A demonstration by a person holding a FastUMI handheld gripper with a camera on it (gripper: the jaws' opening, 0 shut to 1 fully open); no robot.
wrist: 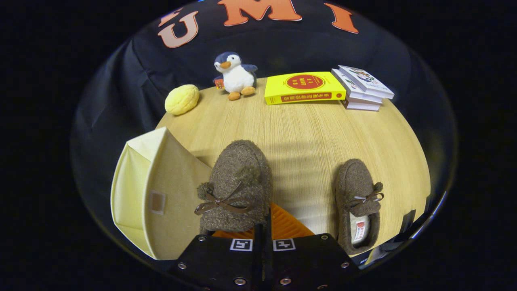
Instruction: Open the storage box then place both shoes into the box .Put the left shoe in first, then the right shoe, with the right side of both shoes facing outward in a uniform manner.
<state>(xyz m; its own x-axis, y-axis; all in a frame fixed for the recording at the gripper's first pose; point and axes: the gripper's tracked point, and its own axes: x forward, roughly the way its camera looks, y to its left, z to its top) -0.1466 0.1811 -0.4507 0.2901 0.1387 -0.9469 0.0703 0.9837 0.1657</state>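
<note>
Brown slippers, pale box and bright things on a light wood bench.

The slipper (236,184) pinched between the fingers of the tool (262,236) is fuzzy dark brown with a brown bow; the other slipper (357,194) to its right matches, with a pale lining. The box (157,190) on the left is cream-yellow. Beyond the tool lie a yellow bun (182,99), a blue, white and orange penguin (236,75), a yellow book (303,87) with a red disc, and white books (362,89). The bench (307,133) is light, fine-grained wood.

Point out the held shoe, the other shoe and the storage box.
held shoe (238,178), gripper view, on its fuzzy toe.
other shoe (355,182), gripper view, on its upper.
storage box (177,190), gripper view, on its beige side wall.
</note>
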